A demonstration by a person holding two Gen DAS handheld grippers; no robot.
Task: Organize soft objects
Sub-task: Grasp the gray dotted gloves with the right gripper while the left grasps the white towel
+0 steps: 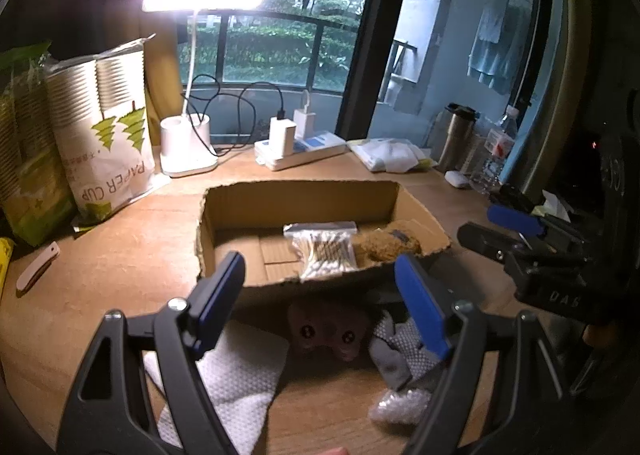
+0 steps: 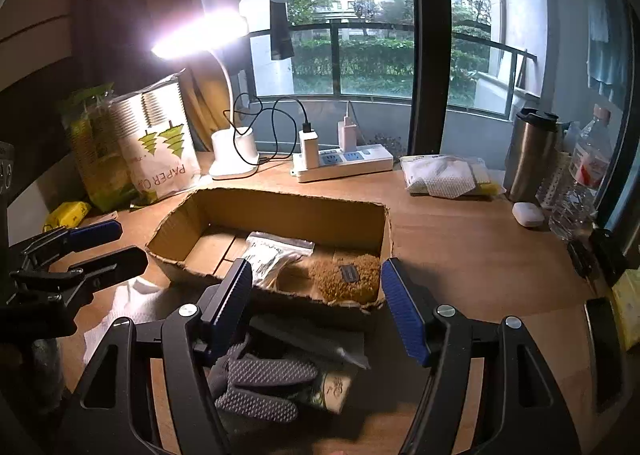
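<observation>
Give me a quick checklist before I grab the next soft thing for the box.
1. Left gripper open and empty: ok.
2. Right gripper open and empty: ok.
3. Room in the box beside the swab bag and brown plush: ok.
4. Glove below the right gripper, unobstructed: ok.
5. Pink toy clear of the box wall: cannot tell, it lies in shadow.
6. Grippers apart from each other: ok.
</observation>
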